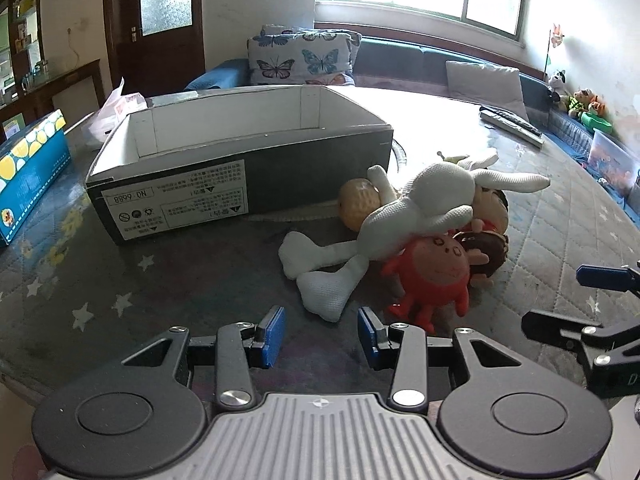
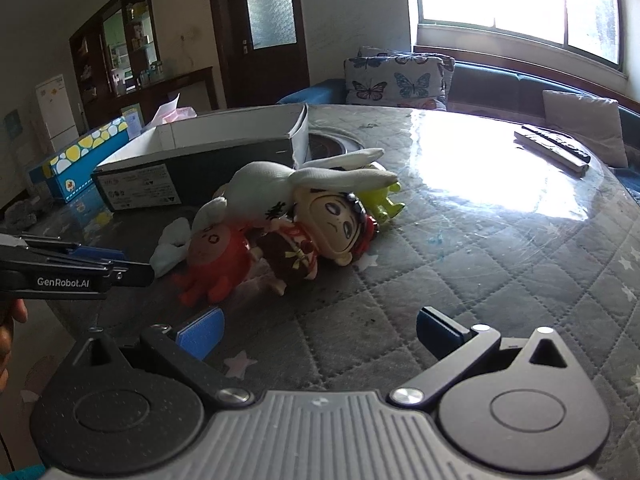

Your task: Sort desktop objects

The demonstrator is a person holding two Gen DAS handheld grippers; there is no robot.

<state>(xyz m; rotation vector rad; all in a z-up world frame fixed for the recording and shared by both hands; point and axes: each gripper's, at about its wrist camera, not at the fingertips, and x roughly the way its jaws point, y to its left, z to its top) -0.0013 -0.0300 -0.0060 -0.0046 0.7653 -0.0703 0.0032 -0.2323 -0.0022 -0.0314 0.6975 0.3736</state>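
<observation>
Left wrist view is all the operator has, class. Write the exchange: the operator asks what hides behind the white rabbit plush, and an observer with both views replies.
Observer: A green toy lies just beyond the white rabbit plush.
Operator: What's the dark-haired thing under the rabbit's ear?
Observer: A big-headed doll on its side, face turned toward the right claw.
Operator: Is that claw open?
Observer: Yes, its jaws are wide apart, with nothing between them.
</observation>
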